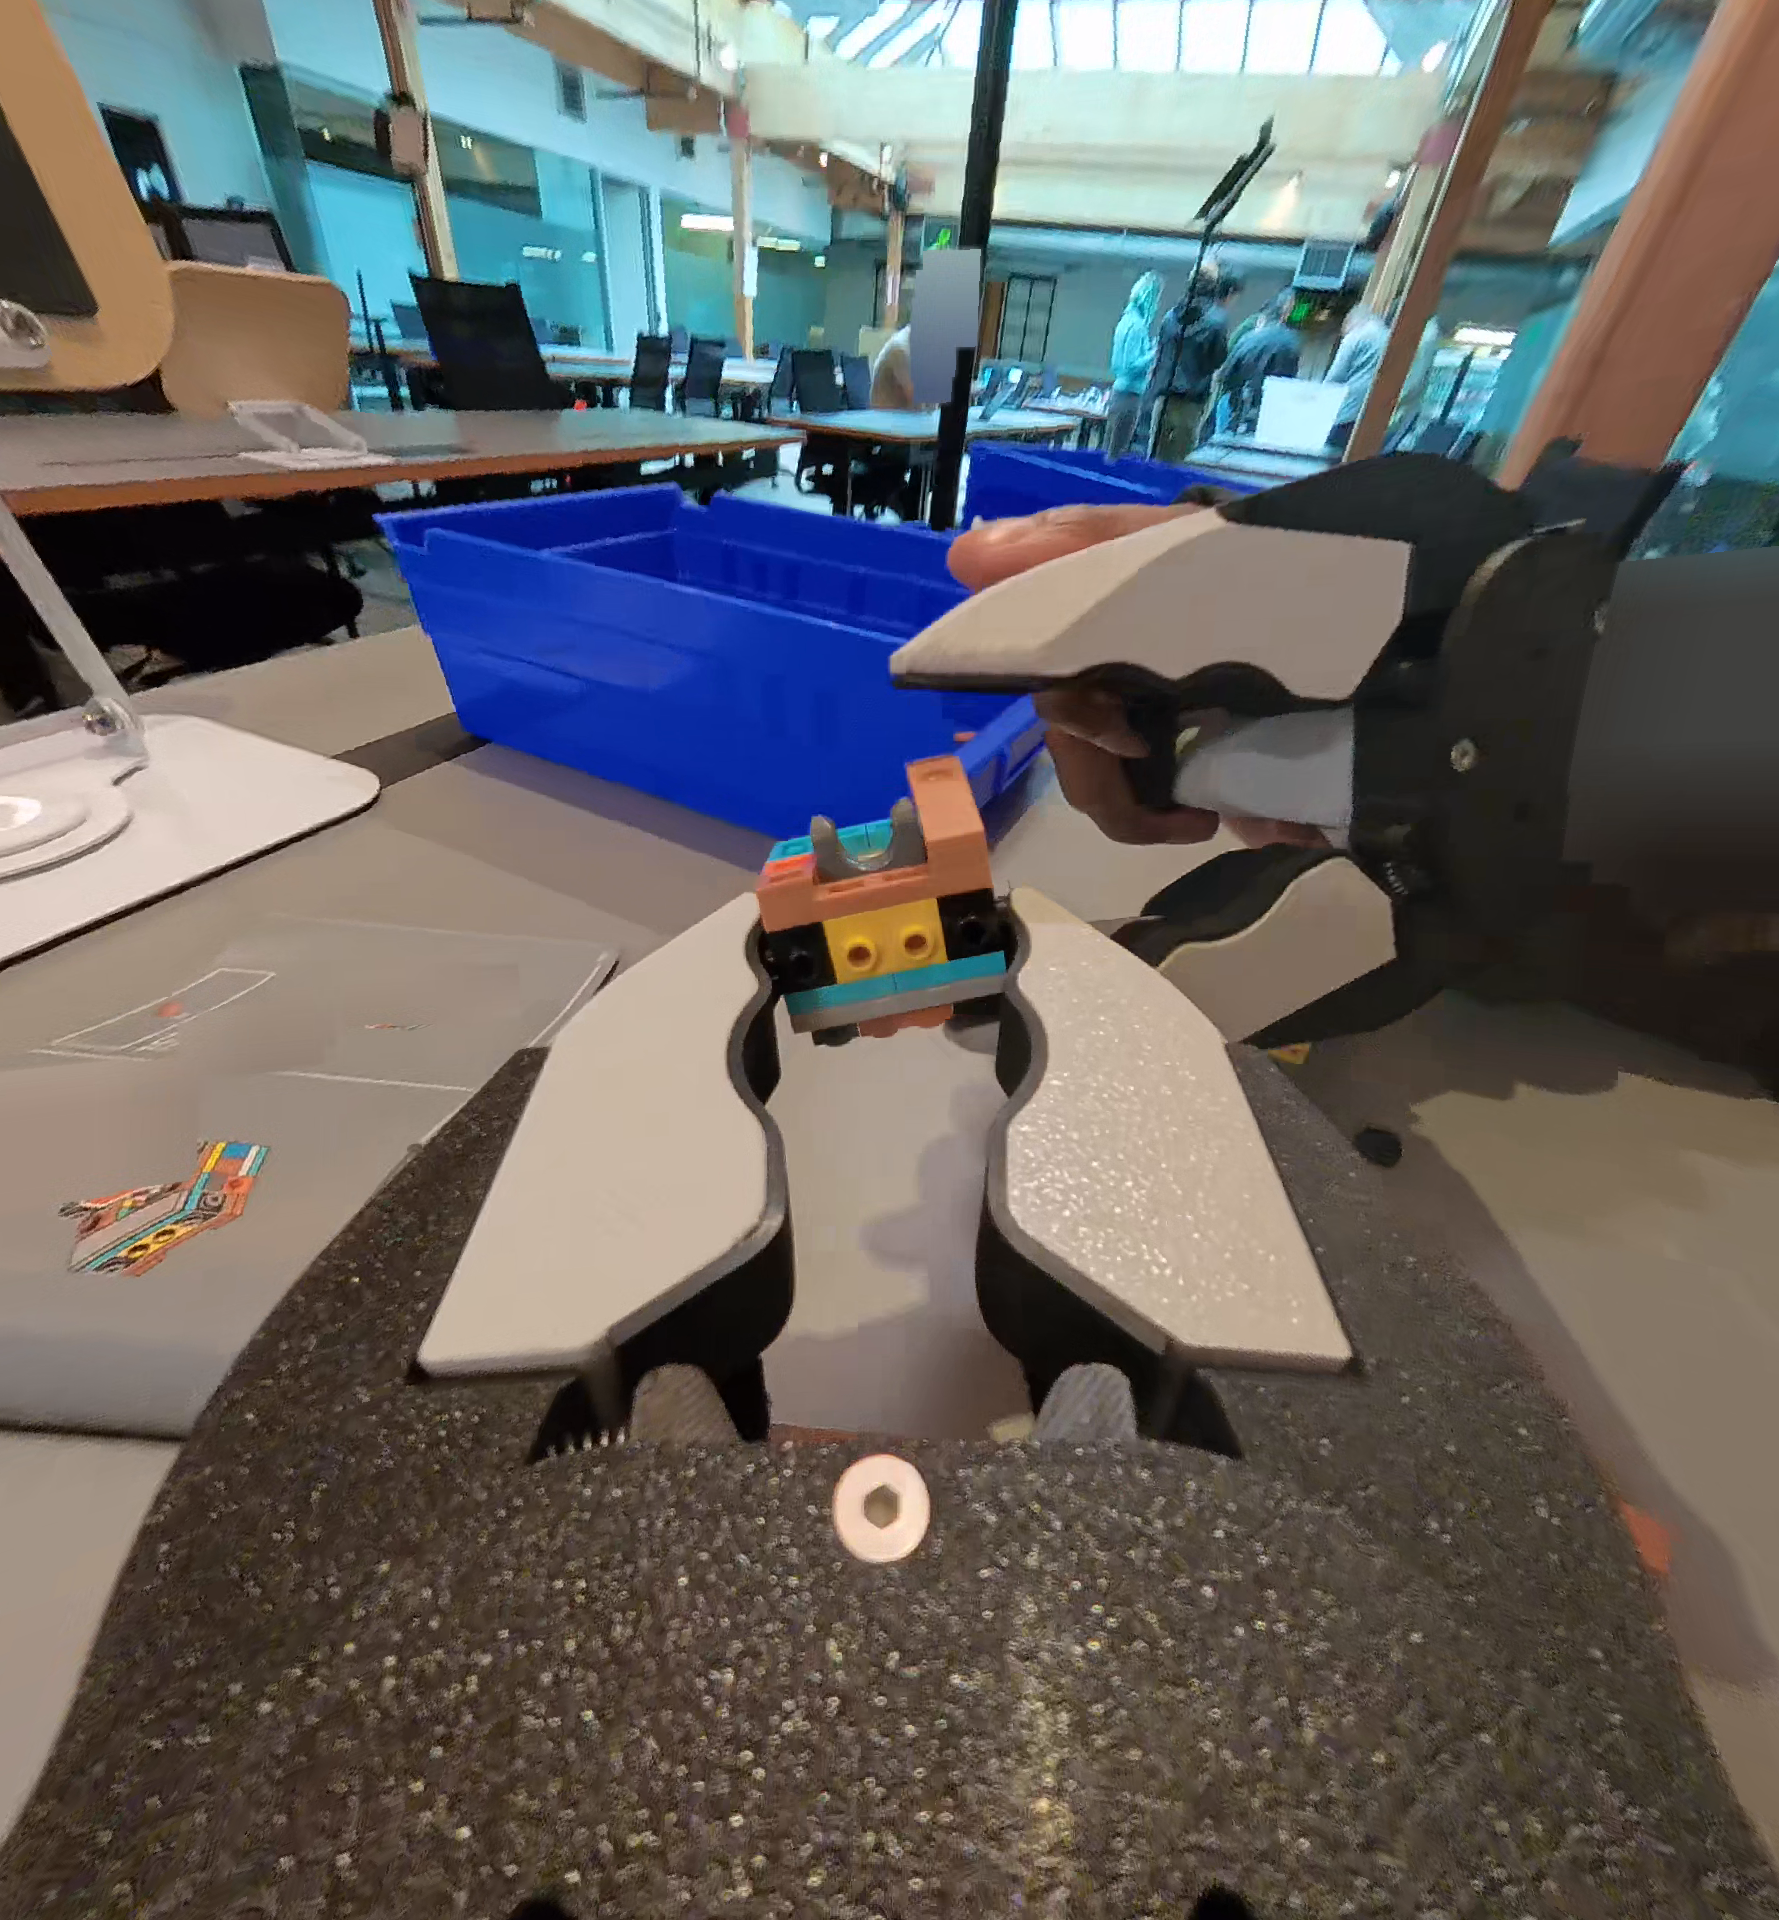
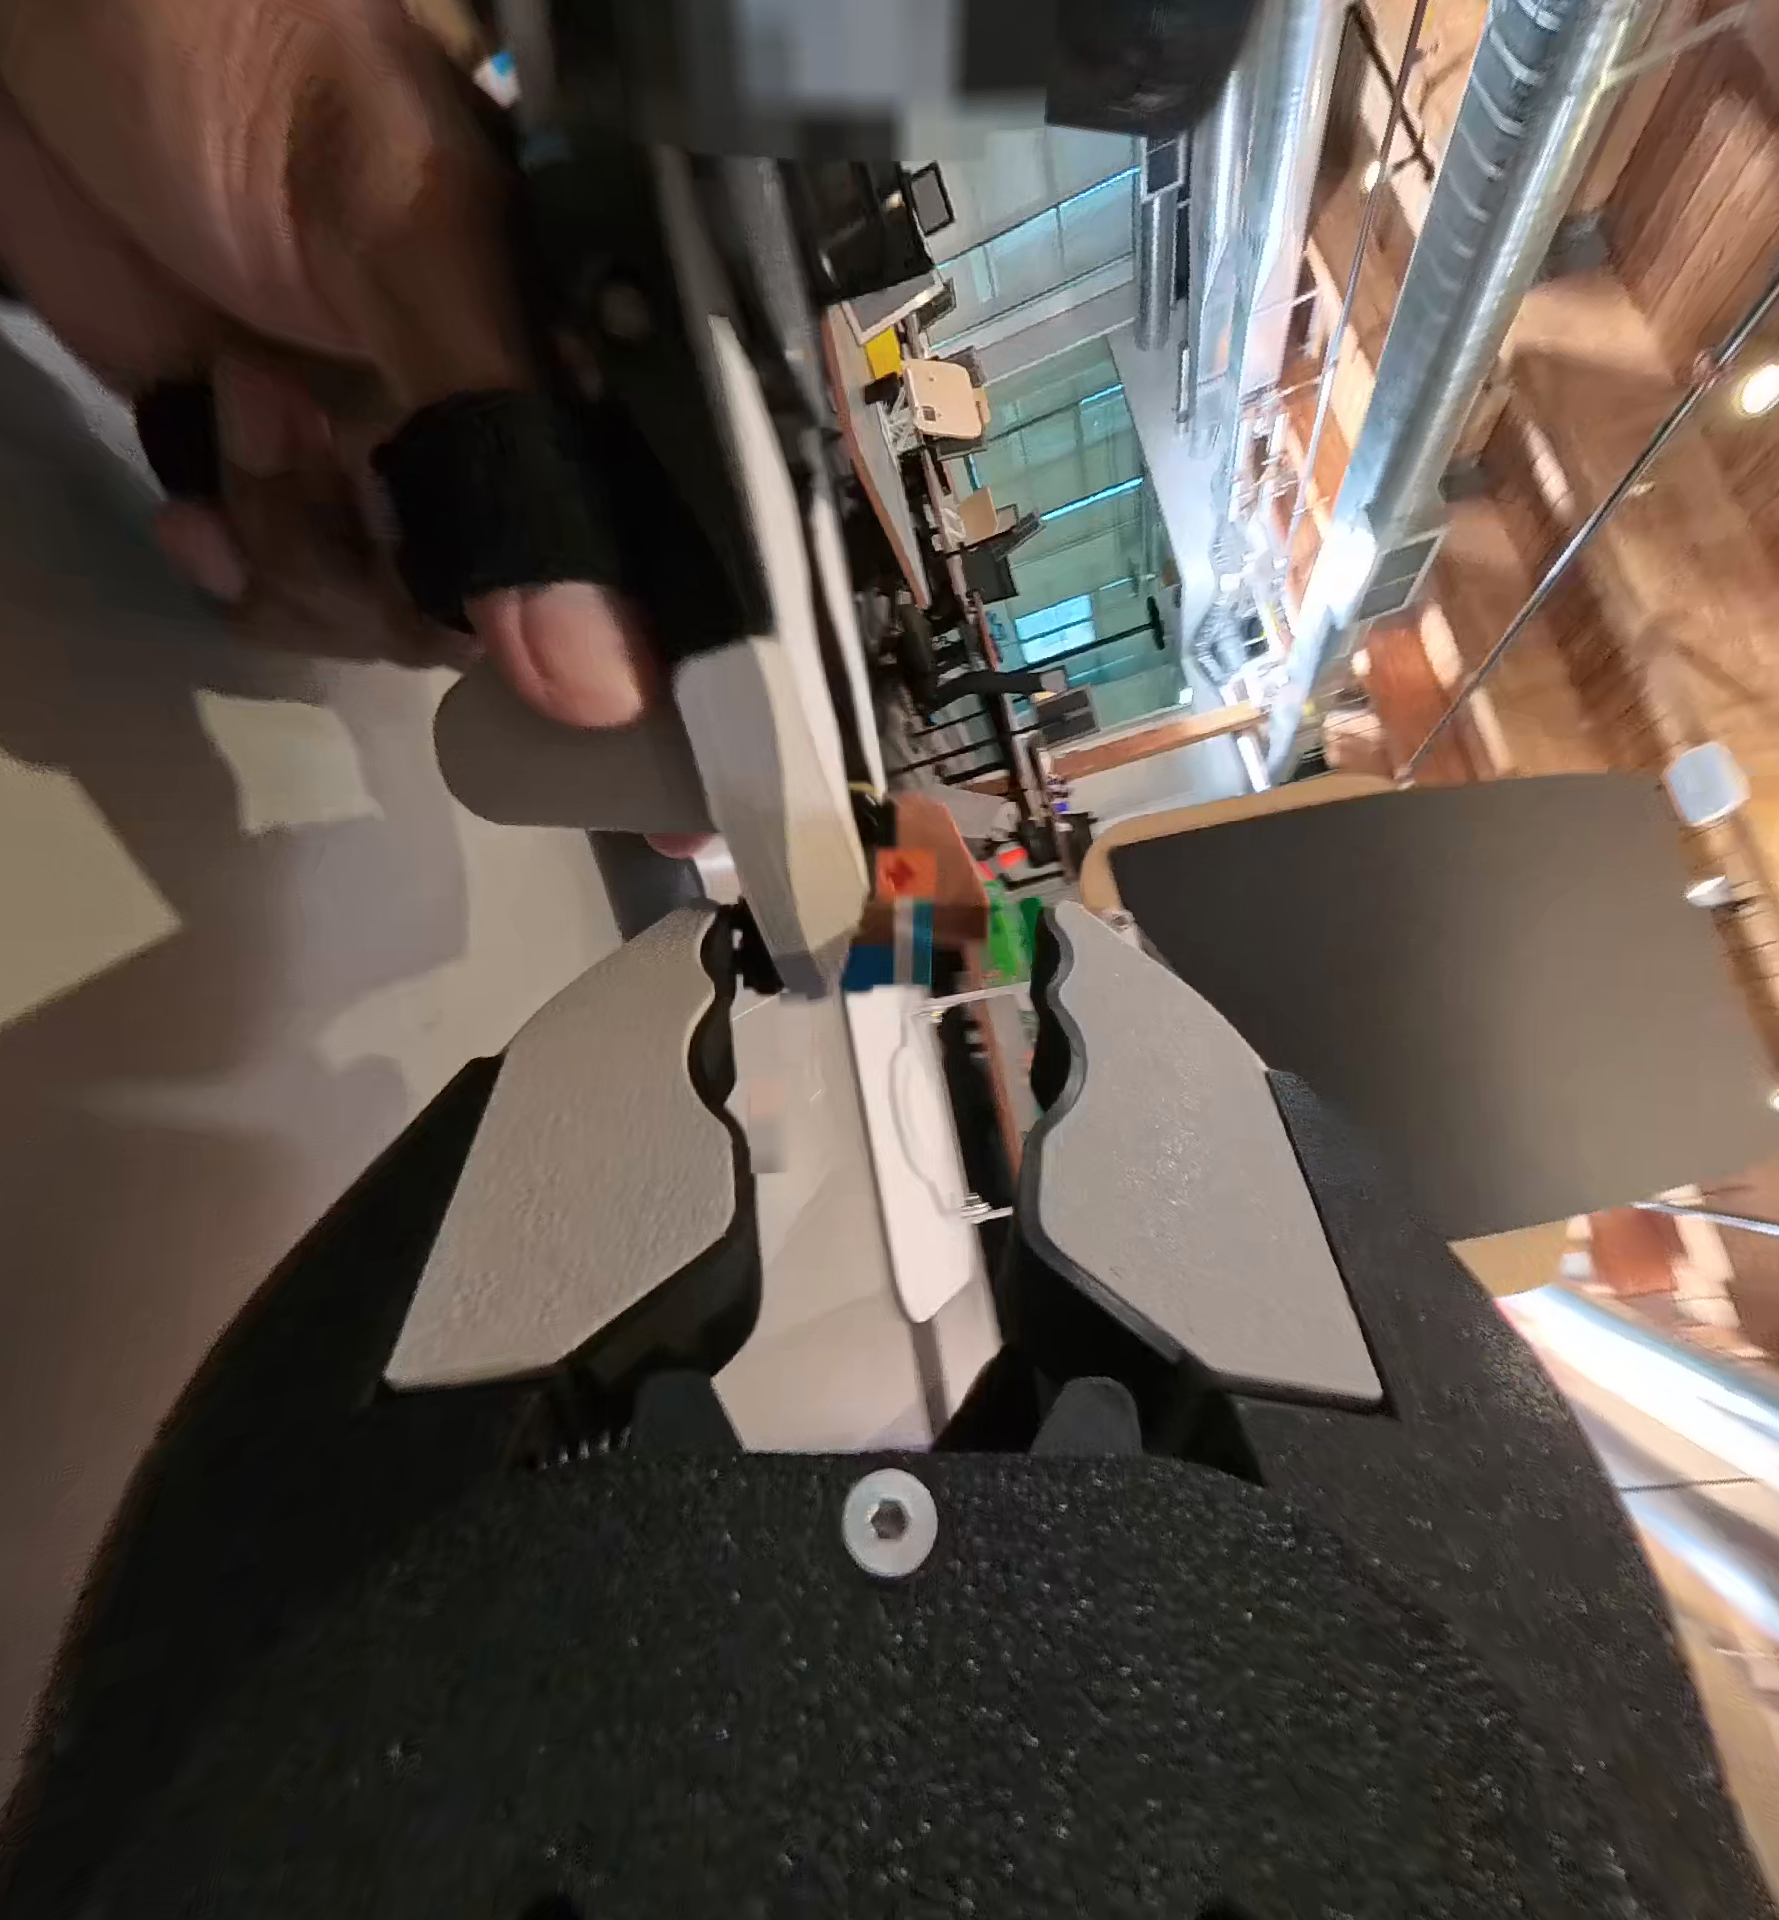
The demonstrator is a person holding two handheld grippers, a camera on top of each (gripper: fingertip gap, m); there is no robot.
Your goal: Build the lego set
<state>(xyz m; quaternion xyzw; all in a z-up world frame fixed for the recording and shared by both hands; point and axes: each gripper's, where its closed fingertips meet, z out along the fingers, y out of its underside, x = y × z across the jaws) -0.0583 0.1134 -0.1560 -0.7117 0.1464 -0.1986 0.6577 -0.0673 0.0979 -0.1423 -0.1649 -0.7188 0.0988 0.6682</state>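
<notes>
while left fingers (image 1: pixel 883 961) clamp lego build (image 1: pixel 880 925) | right fingers (image 2: pixel 880 961) apart | blue bin (image 1: pixel 677 644) behind

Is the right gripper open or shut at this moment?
Open. The right gripper has a wide gap between its fingertips and grips nothing; the left wrist view shows it spread beside the lego assembly.

My left gripper (image 1: pixel 885 961) has two pale grey, wavy-edged fingers (image 1: pixel 615 1153) with black rims, on a black speckled body. One white hex screw (image 1: pixel 881 1508) sits below the fingers. My right gripper (image 2: pixel 880 961) looks the same. The left hand (image 2: pixel 272 260) wears a black fingerless glove.
</notes>
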